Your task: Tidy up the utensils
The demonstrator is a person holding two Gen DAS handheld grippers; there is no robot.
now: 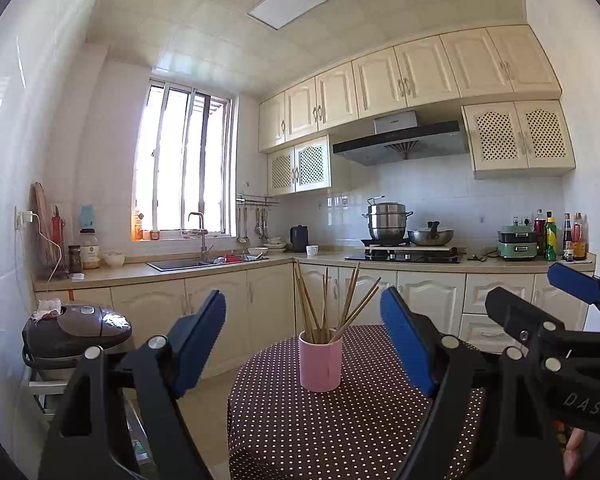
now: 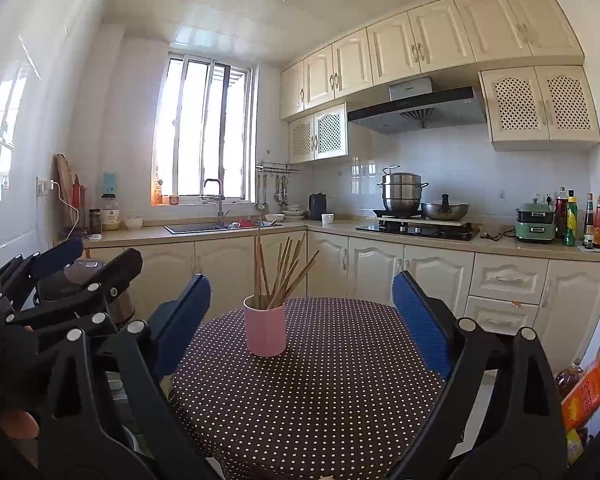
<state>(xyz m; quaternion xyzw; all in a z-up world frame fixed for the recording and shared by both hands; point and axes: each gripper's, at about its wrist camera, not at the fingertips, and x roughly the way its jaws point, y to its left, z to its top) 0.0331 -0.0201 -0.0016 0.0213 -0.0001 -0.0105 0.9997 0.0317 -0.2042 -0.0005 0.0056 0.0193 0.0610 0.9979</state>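
A pink cup (image 1: 320, 362) stands upright on a round table with a brown polka-dot cloth (image 1: 340, 432). Several wooden chopsticks (image 1: 332, 304) stand in it, fanned out. My left gripper (image 1: 304, 340) is open and empty, its blue pads either side of the cup but nearer the camera, above the table. In the right wrist view the same cup (image 2: 265, 330) with chopsticks (image 2: 280, 272) stands on the table (image 2: 320, 392). My right gripper (image 2: 300, 320) is open and empty, short of the cup. Each gripper shows at the edge of the other's view: the right one (image 1: 540, 304), the left one (image 2: 88, 256).
A dark rice cooker (image 1: 76, 328) sits on a low stand left of the table. Cream cabinets and a counter run behind, with a sink (image 1: 188, 264), a stove with pots (image 1: 404, 236) and bottles (image 1: 556, 240). Packets and a bottle (image 2: 584, 392) lie at the right.
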